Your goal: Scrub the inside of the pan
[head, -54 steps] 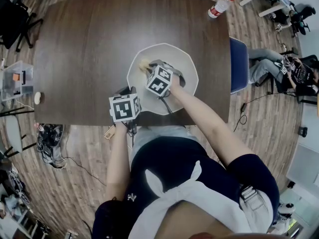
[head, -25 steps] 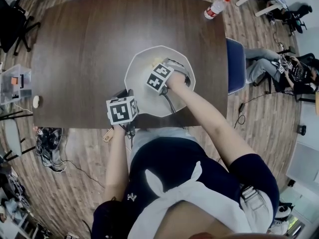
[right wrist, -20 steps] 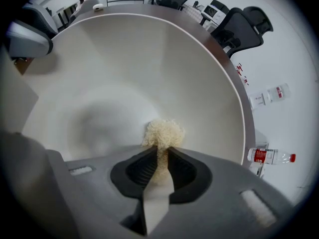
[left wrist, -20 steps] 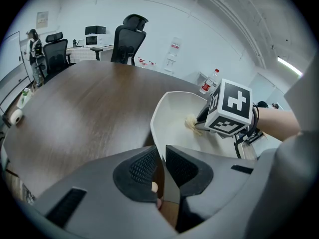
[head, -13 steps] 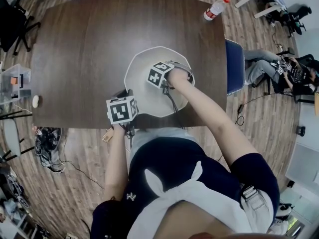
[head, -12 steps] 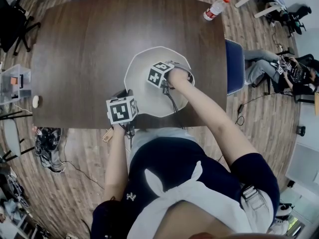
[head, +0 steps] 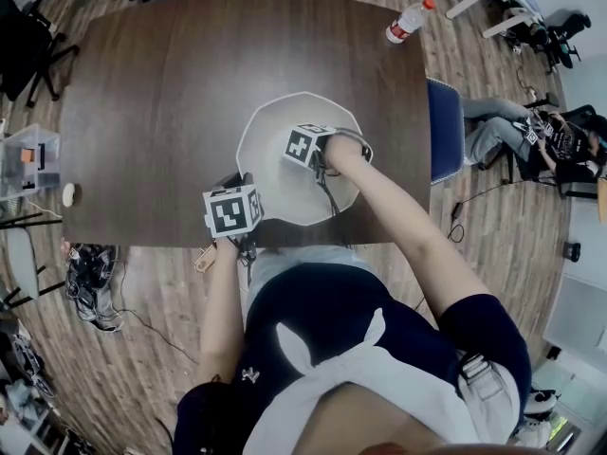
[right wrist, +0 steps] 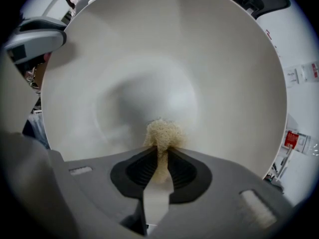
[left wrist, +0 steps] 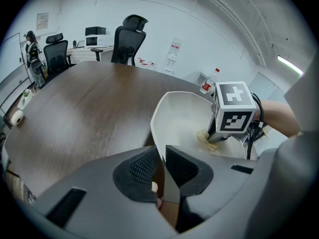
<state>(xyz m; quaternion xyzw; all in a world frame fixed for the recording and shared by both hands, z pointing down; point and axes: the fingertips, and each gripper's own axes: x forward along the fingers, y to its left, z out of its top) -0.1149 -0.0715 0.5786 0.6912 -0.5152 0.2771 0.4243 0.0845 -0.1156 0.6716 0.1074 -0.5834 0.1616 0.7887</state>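
A white pan (head: 270, 136) sits on the dark wooden table (head: 171, 83), near its front edge. My left gripper (head: 245, 183) is shut on the pan's near rim; in the left gripper view the thin white rim (left wrist: 158, 133) runs between its pads (left wrist: 142, 166). My right gripper (head: 300, 152) points steeply down inside the pan, shut on a tan scrub sponge (right wrist: 162, 132). In the right gripper view the sponge sticks out past the pads and presses on the pan's floor (right wrist: 149, 59). The left gripper view shows the sponge (left wrist: 204, 139) under the right gripper's marker cube (left wrist: 232, 108).
A plastic bottle with a red cap (head: 408, 17) lies at the table's far right corner. A blue chair (head: 446, 126) stands at the right edge, with a seated person (head: 531, 126) beyond. A clear box (head: 28, 154) and a small white roll (head: 68, 194) are at the left.
My right gripper has tipped more steeply down and dragged the sponge across the pan's floor, so the cube now hides the sponge in the head view. Left gripper and pan held still.
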